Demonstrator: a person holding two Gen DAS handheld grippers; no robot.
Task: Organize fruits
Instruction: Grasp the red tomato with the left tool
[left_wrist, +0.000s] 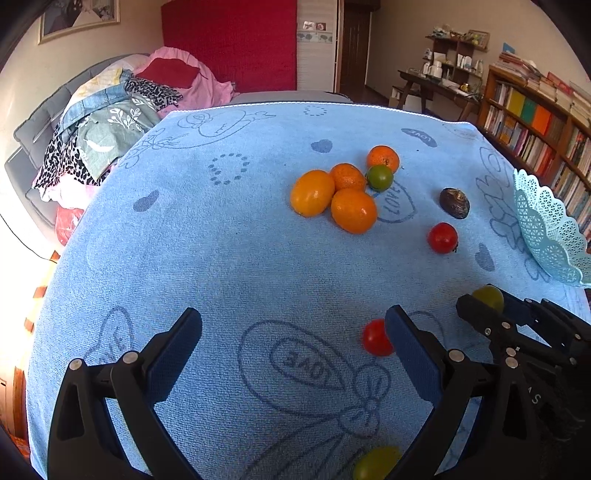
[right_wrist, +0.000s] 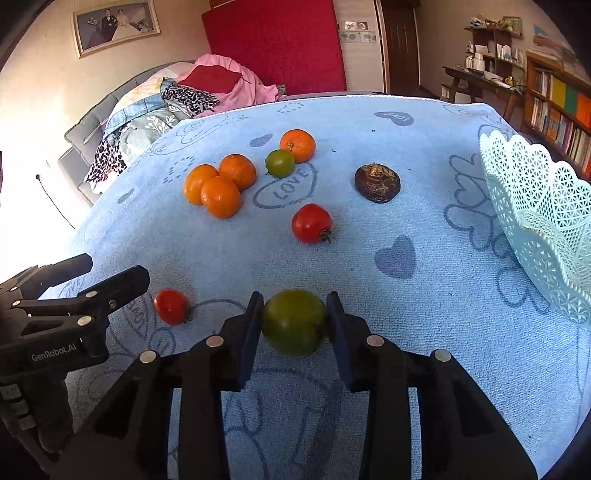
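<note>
Right gripper (right_wrist: 293, 321) has its two pads pressed against the sides of a green tomato (right_wrist: 293, 322), gripping it across its widest part, a hold that should keep the round fruit from rolling out. Whether the tomato rests on the blue towel (right_wrist: 369, 295) or is just clear of it cannot be told. Left gripper (left_wrist: 293, 345) hangs with its jaws wide and nothing between them; a small red tomato (left_wrist: 375, 338) lies just outside its right finger.

Taking the white lattice basket (right_wrist: 535, 221) as the landmark: it stands at the towel's right edge, and the held tomato is well to its left and nearer the camera. A brown, wrinkled fruit (right_wrist: 377, 183) and a larger red tomato (right_wrist: 311, 223) lie between the basket and the cluster of oranges (right_wrist: 220, 184); a second green tomato (right_wrist: 280, 162) touches the farthest orange. No fruit shows in the visible part of the basket, so sorting looks barely begun, the basket being the likely destination.
</note>
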